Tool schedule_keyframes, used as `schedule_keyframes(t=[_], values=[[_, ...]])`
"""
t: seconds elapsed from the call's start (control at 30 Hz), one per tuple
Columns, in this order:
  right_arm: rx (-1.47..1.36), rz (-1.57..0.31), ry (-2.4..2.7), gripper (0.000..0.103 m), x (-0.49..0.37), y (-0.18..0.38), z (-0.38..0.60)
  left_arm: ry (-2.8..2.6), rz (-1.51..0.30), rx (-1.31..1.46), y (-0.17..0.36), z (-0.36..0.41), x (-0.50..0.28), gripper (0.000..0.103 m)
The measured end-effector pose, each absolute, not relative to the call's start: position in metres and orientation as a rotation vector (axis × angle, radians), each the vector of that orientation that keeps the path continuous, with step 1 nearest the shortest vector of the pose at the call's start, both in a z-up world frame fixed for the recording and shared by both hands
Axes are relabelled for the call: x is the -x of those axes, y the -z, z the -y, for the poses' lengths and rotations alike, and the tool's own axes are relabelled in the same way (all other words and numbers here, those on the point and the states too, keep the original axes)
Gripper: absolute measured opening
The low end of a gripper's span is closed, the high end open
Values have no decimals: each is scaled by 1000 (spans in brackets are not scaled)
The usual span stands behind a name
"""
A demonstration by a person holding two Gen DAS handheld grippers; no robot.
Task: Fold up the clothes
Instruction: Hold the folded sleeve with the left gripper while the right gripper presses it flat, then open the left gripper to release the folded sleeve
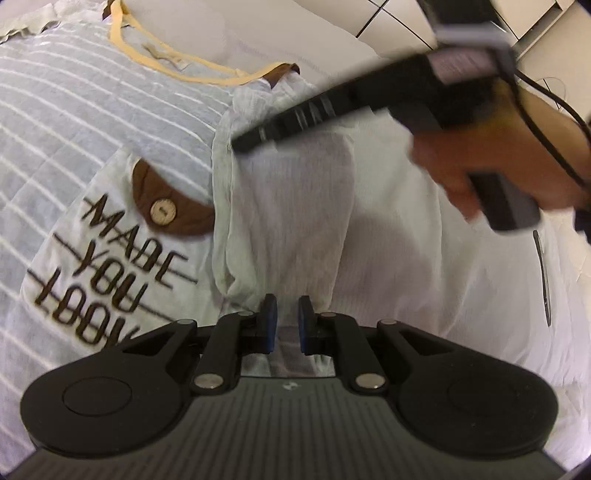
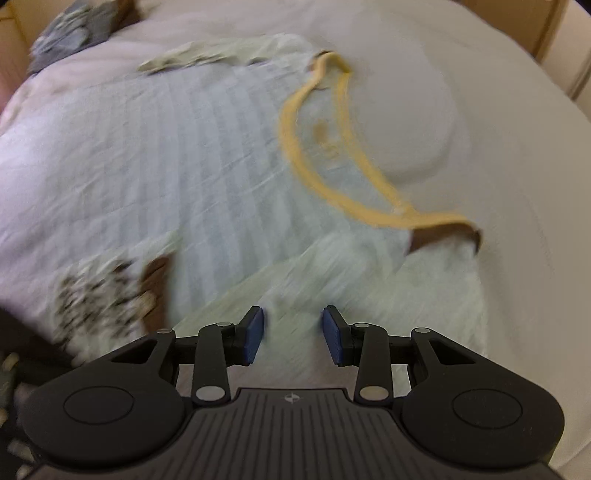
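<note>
on a white-sheeted bed (image 1: 461, 295), one pale blue t-shirt with thin white stripes (image 1: 74, 122) lies face up and spread flat, its mustard-yellow neckband (image 1: 207, 75) pointing toward the far edge of the mattress, a layout that suits folding. one brown pocket flap with a single round wooden button (image 1: 162, 211) sits above dark printed lettering on the chest. the shirt's one visible short sleeve (image 1: 288, 206) is laid out sideways on the sheet, between the two tools. the left gripper (image 1: 287, 325) hovers low at the sleeve's hem, its two blue pads parted by a narrow gap with cloth showing between them; whether they actually pinch the fabric cannot be told. the right gripper (image 2: 293, 336), its blue-padded fingers (image 2: 255, 334) spread wide and holding nothing, passes over the sleeve near the shoulder seam, blurred by motion; the left camera shows it as a black tool in a bare hand (image 1: 491, 162) reaching across. judging by this layout, the sleeve is likely to be turned inward over the chest first. a crumpled grey garment (image 2: 74, 33) waits at the bed's far corner.
</note>
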State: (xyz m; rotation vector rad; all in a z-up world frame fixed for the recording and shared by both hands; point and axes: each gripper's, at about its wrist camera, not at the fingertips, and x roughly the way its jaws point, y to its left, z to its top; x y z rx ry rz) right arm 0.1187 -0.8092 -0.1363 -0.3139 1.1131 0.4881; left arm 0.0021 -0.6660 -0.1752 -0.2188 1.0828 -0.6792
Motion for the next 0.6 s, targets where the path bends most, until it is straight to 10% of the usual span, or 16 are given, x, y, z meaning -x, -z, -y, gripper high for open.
schedule_keyframes(t=[0.6], values=[[195,-1067,-390,30,-116,129,818,636,-1078,246,178,635,-8,7]])
